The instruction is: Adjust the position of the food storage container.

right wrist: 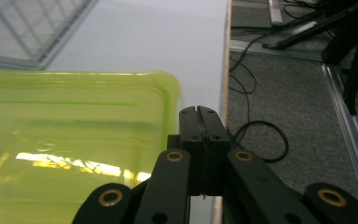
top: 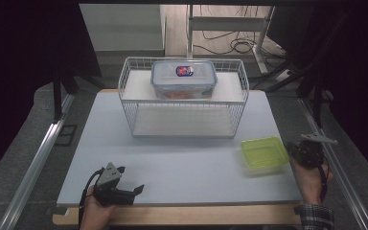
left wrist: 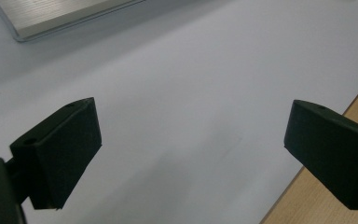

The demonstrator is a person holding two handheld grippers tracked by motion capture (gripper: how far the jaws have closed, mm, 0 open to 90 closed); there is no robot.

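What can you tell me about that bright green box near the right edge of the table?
The green box is a shallow, rounded-corner rectangular container of translucent lime plastic with a glossy ribbed top. It lies flat on the white table near its right edge, in front of the wire basket. The right tool, shut, sits just beside its corner.

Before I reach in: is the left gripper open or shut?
Open. In the left gripper view, the left gripper has its two black jaws wide apart, with bare white table between them.
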